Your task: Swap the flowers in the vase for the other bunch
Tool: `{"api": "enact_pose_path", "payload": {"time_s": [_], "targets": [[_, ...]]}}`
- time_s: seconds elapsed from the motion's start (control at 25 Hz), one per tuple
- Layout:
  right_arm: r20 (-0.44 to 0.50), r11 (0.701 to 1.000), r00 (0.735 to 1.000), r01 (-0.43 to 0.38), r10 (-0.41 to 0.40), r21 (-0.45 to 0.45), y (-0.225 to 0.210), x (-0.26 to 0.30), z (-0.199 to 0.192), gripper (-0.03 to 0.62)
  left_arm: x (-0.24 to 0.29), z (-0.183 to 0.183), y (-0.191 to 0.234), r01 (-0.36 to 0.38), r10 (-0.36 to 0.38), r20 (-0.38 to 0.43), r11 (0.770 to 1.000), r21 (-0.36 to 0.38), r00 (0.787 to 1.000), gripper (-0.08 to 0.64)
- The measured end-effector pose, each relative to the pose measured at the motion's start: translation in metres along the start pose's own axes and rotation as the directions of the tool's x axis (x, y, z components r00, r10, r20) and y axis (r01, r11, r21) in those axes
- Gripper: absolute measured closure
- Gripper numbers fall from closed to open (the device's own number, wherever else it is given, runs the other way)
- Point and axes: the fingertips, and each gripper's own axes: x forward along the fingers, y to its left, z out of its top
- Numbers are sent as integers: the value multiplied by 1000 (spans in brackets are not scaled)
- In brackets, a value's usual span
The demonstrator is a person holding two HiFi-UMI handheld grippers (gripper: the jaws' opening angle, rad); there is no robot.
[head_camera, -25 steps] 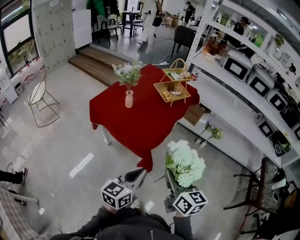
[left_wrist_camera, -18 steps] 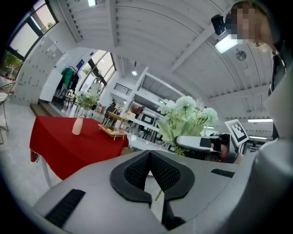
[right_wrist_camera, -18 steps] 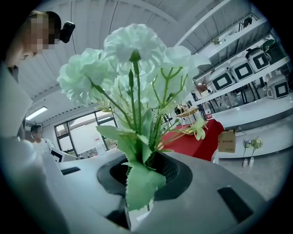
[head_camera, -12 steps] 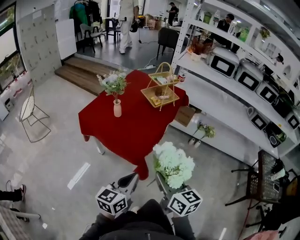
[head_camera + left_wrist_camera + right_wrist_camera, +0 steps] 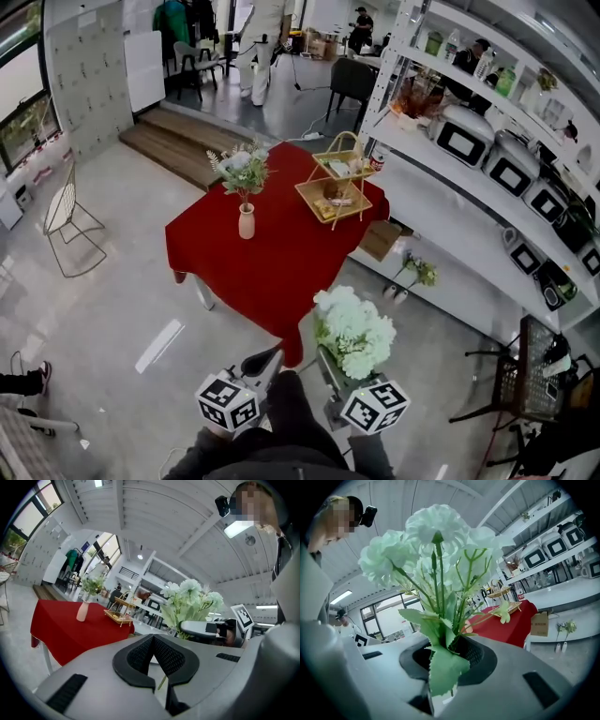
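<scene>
Left gripper (image 5: 153, 641) first: its fingers were pressed together at the tips, nothing caught between them, and it pointed toward the red table (image 5: 272, 258) from the near side. Over to the right gripper (image 5: 445, 651), and this one was busy. Its fingers stood a narrow way apart, clamped on the green stems of the white bunch (image 5: 354, 330), a serrated leaf spilling over the front of the pads. The blooms rose upright above the fingers, short of the table's near corner and off its cloth.

On the table itself, the vase (image 5: 247, 222) stood upright toward the left side of the cloth, with the pale flowers (image 5: 242, 169) in its neck. A gold tiered tray (image 5: 337, 183) sat at the table's right far corner, well apart from the vase.

Now the room to move. Between the grippers and the table's near corner lay bare grey floor (image 5: 141, 309). Left of the table the floor ran wide, out to a wire chair (image 5: 67, 220) well clear of the cloth. Right of the table it was tighter: long white shelving (image 5: 441, 202) ran close along that side. Beyond the table's far edge sat a wooden step (image 5: 178, 141).
</scene>
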Motion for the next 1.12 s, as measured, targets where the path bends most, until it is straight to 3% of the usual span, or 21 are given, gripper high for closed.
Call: {"api": "enact_pose_path", "payload": {"time_s": [0.4,1.12], "targets": [[-16,999,999,-47,46,-20,-20,57,16,522,34,25,32,2,-2,15,1000,24,1000,552],[-31,995,995,-99,99,26,-63,160,48,522,79,71,122,-110,110,23,994,27,994,552]]}}
